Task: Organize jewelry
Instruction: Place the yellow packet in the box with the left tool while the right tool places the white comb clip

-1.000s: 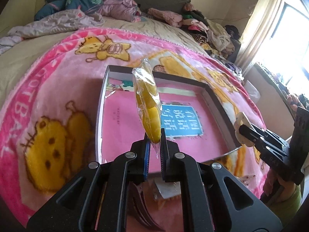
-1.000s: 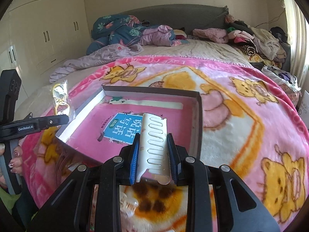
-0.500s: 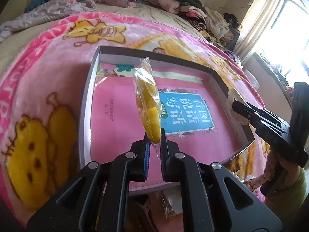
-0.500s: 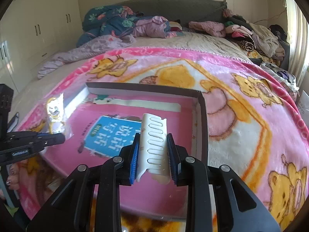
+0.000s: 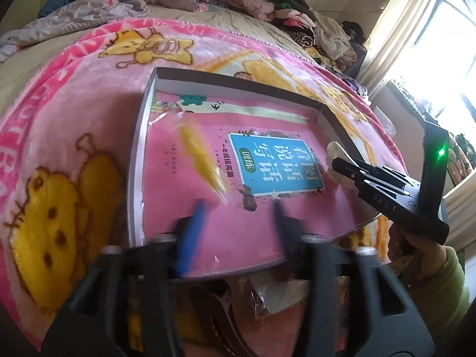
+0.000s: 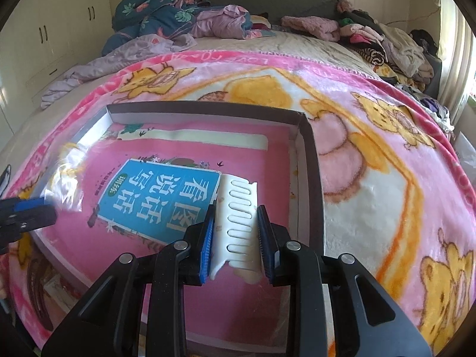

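**Two pieces over the box, neither one laid down yet**

Nearest to us in the left wrist view, the left hand-held gripper (image 5: 238, 208) has its jaws spread wide, and both fingers are blurred. Just beyond them a yellow piece in a clear packet (image 5: 199, 160) shows only as a streak over the left part of the box (image 5: 135, 160). We cannot tell if it is in the air or already lies on the bottom, so we judge it is just let go but not settled.

In the right wrist view, the right hand-held gripper (image 6: 236, 238) is closed on a white comb-like hair clip (image 6: 238, 226), which it holds above the right side of the box, near the right wall. We think this piece waits for its turn.

The bottom of the box is covered by a pink book cover with a blue label (image 5: 275, 168), and we see no other jewelry lying in it.

At the lower edge of both views, something dark and a clear wrapper lie before the box, cut off by the grippers. Perhaps more items wait there.

Farther away the box stands on a pink cartoon blanket (image 6: 372, 136) on the bed, with heaps of clothes (image 6: 184, 15) behind.
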